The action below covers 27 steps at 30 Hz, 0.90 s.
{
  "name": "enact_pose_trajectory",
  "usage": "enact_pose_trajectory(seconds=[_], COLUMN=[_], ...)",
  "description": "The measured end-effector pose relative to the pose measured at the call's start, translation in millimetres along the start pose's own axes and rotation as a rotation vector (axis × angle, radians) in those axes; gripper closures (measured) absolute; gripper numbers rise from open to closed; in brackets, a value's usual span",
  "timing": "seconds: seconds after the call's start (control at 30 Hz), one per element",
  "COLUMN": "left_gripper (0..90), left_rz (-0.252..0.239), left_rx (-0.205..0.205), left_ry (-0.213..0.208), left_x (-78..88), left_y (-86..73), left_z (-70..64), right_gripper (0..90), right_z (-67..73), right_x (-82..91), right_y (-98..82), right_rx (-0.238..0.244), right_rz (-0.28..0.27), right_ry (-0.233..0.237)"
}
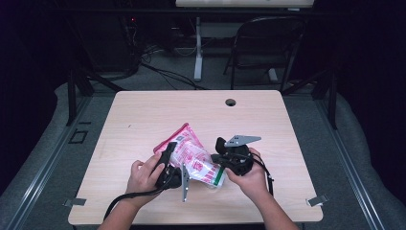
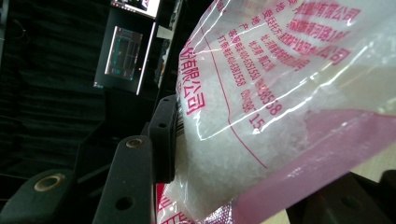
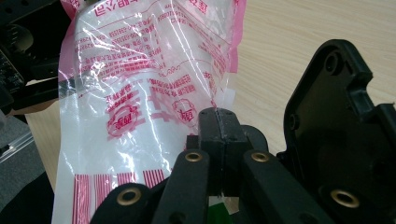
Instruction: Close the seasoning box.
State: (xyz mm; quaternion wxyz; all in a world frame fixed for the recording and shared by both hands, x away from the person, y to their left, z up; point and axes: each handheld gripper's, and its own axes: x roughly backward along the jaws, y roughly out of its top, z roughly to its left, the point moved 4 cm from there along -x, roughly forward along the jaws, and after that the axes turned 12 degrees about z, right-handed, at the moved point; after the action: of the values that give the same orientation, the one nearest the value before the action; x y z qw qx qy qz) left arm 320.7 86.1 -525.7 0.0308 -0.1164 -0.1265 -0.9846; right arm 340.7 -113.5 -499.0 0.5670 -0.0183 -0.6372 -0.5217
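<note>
A clear plastic bag with pink print, holding white granules, is lifted just above the wooden table between both hands. My left gripper grips its left side. In the left gripper view the bag bulges between the jaws of my left gripper, and the left pad presses into it. My right gripper is at the bag's right edge. In the right gripper view my right gripper has its pads together, pinching the thin film of the bag.
A round cable hole sits near the table's far edge. A black folding chair and a desk leg stand beyond the table. A lit monitor hangs in the dark background.
</note>
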Motion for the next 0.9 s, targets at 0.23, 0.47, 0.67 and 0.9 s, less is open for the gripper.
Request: enact_pose_trajectory(seconds=[0.23,0.47,0.67,0.9], left_gripper=[59.4,59.5,59.5,59.6], left_rz=[-0.011,-0.012,-0.019,-0.018], left_rx=[-0.019,-0.038,-0.058,-0.065], left_ry=[0.019,0.031,0.051,0.053], left_x=[0.7,2.2,3.0,4.0], left_y=[0.6,2.4,4.6,5.4], left_z=[0.1,1.3,3.0,2.9], right_gripper=[90.0,90.0,90.0,90.0], right_z=[0.1,-0.3,-1.0,-1.0], right_x=[1.0,2.2,1.9,2.0], right_y=[-1.1,-1.5,-2.1,-2.5], right_rx=[0.003,0.004,0.002,-0.004], right_rz=[0.001,-0.004,-0.002,-0.007], right_ry=[-0.004,-0.006,-0.012,-0.012])
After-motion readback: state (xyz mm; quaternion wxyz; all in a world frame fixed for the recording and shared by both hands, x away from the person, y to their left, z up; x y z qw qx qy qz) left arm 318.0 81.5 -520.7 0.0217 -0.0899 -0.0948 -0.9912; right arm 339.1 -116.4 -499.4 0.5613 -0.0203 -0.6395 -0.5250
